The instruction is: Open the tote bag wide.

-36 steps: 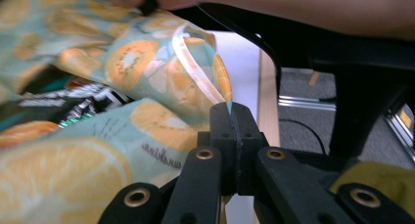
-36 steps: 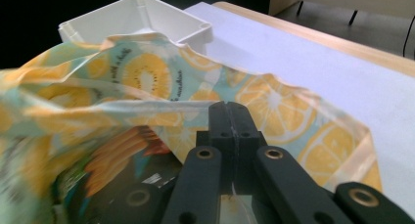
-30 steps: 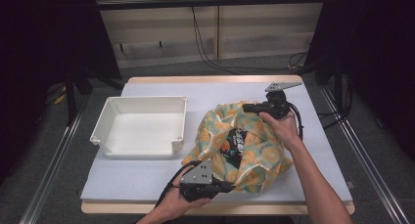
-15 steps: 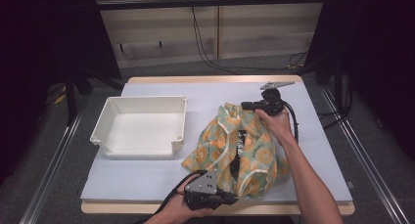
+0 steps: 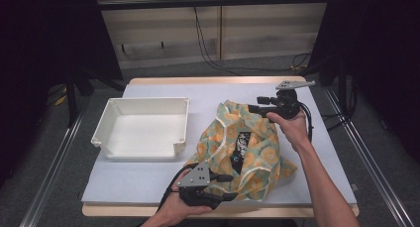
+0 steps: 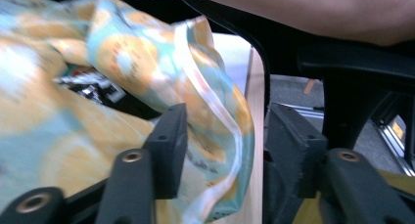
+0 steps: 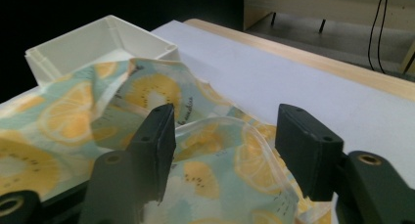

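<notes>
A teal cloth with an orange citrus print [image 5: 247, 152] lies crumpled on the right half of the white table mat [image 5: 148, 180]. A black printed item [image 5: 241, 146] shows in its middle fold. My left gripper [image 5: 227, 187] is at the cloth's near edge. Its jaws have just been opening, and the cloth's hem [image 6: 215, 111] hangs loose between them, left gripper [image 6: 225, 136]. At the cloth's far corner my right gripper [image 5: 255, 104] has also just been opening. The cloth's edge [image 7: 215, 131] lies slack in the gap of the right gripper [image 7: 227, 136], with neither pad pressing it.
An empty white tray [image 5: 143, 108] stands on the left of the mat, its corner close to the cloth, tray [image 7: 73, 48]. The table's wooden front edge [image 5: 124, 209] runs just below the left hand. Dark frame rails and cables surround the table.
Both grippers' jaws have come apart and let the cloth go. The cloth, spread wide a second ago and then pulled narrower, now lies slack in a heap. Both hands shifted slightly.
</notes>
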A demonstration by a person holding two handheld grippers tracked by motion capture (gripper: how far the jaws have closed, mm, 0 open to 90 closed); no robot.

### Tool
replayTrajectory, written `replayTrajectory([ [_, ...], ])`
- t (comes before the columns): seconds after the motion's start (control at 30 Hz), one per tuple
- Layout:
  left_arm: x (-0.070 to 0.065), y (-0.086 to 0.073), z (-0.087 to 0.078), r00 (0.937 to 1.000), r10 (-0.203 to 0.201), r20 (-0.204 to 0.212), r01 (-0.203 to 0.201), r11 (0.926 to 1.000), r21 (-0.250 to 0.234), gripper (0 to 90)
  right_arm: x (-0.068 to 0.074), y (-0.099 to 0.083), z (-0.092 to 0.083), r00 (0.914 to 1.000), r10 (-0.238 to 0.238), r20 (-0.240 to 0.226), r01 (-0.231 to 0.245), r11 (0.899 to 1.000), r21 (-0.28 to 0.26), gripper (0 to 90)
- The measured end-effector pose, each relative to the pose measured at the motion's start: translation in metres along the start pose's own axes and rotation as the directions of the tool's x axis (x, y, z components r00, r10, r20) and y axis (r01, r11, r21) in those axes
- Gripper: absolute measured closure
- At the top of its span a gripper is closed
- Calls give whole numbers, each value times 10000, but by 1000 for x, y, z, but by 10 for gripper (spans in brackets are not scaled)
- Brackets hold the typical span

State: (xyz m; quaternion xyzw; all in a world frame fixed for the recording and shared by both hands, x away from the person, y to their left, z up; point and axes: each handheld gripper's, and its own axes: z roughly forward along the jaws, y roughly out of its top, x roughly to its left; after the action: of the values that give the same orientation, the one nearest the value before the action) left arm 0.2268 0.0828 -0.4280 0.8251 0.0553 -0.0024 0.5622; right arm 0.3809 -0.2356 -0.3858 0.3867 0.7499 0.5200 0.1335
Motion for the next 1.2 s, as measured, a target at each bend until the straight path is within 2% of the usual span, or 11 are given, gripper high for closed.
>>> replayTrajectory([
  [0.1, 2, 11, -8, 9997, 93, -204, -101, 9993, -366, 503, 11, 1, -17, 9997, -228, -95, 227, 9996, -140, 400],
  [0.27, 17, 31, -9, 9986, 253, -471, -290, 9964, -795, 590, 21, -11, -23, 9987, -388, -318, 395, 9990, 211, 515],
  [0.3, 21, 33, -6, 9961, 242, -845, -313, 9960, -835, 596, 23, -16, -23, 9982, -451, -404, 465, 9983, 343, 539],
  [0.43, 50, 34, 1, 9821, -272, -1866, 121, 9966, -821, 559, 30, -33, -17, 9983, -456, -376, 486, 9954, 821, 498],
  [0.5, 67, 25, 1, 9745, -891, -2061, 755, 9945, -729, 558, 30, -40, -13, 9986, -478, -241, 498, 9943, 939, 426],
  [0.53, 71, 21, 1, 9716, -917, -2181, 790, 9947, -662, 559, 29, -43, -11, 9988, -409, -280, 436, 9937, 1034, 409],
  [0.63, 82, 4, 1, 9510, -1085, -2894, 1059, 9941, -249, 587, 29, -51, -5, 9989, -412, -238, 438, 9914, 1237, 380],
  [0.73, 88, -6, -2, 9398, -1155, -3216, 1245, 9922, 75, 565, 29, -58, 3, 9985, -529, -163, 548, 9864, 1547, 384],
  [0.8, 92, -11, -6, 9395, -1440, -3108, 1509, 9885, -19, 547, 29, -60, 5, 9979, -645, -2, 638, 9860, 1537, 492],
  [0.97, 90, -23, -6, 9393, -1469, -3101, 1683, 9848, 434, 495, 18, -66, 1, 9983, -483, 341, 431, 9895, 1379, 857],
  [1.2, 89, -26, -7, 9426, -1505, -2980, 1767, 9823, 628, 436, -4, -72, -25, 9943, 48, 1065, -152, 9952, 972, 900],
])
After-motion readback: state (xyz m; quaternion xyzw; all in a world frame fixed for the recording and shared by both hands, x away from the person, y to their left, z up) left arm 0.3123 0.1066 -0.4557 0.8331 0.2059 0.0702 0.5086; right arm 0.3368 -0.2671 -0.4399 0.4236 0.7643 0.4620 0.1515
